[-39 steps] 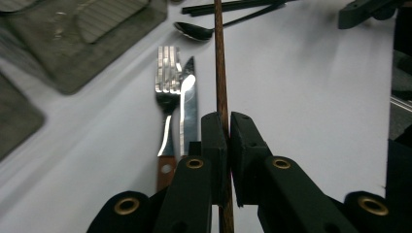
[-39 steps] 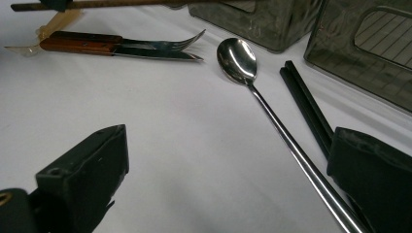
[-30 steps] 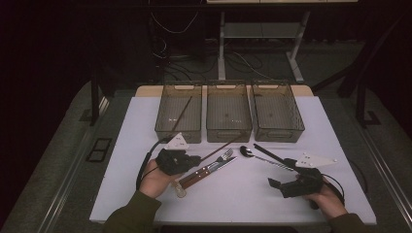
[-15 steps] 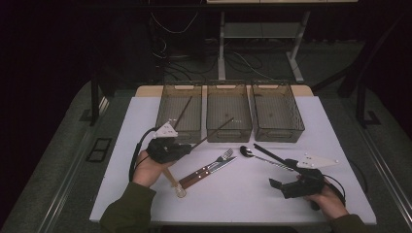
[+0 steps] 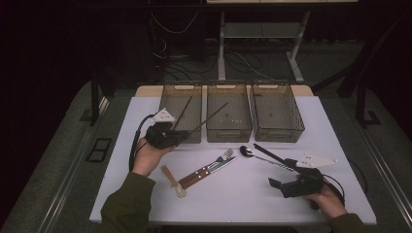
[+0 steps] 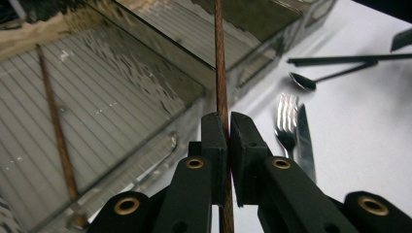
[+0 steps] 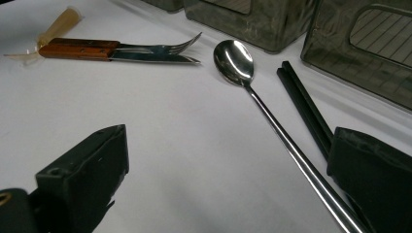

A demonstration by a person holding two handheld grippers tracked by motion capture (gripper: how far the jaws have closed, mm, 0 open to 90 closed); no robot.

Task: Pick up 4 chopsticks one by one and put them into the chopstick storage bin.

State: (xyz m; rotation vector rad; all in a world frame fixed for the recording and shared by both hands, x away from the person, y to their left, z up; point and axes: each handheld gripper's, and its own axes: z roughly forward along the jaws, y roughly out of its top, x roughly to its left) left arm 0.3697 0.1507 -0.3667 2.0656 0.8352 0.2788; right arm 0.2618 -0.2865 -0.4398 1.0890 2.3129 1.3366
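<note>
- fingers of the left gripper [image 6: 228,141] are pinched tight on a thin brown wooden chopstick [image 6: 221,73], which runs up between the two black pads and pokes out over the near rim of the leftmost smoky translucent plastic bin [image 5: 180,112]; fingers of the right gripper [image 7: 228,184] stand wide apart over the white tabletop [image 5: 243,194], holding nothing.
- largest first: three such bins sit in a row at the far side of the tabletop; the left one already has a second brown chopstick [image 6: 56,126] lying on its ribbed floor.
- handling, as i judge it: the held chopstick is light, stiff and slim, with a smooth round shaft that could swivel or slide in a two-pad pinch. the grip sits near one end, so the long free end will swing; a hold nearer the middle would steady it.
- high view gives the layout: left gripper [image 5: 165,135] raised at the left bin's front corner, the chopstick [image 5: 209,119] slanting toward the middle bin, and the right gripper [image 5: 296,184] resting low at the near right.
- left gripper view adds the pad contact on the stick and the chopstick inside the bin.
- right gripper view adds the loose cutlery close up: long steel spoon [image 7: 252,92], pair of black chopsticks [image 7: 303,107], wood-handled fork and knife [image 7: 121,51].
</note>
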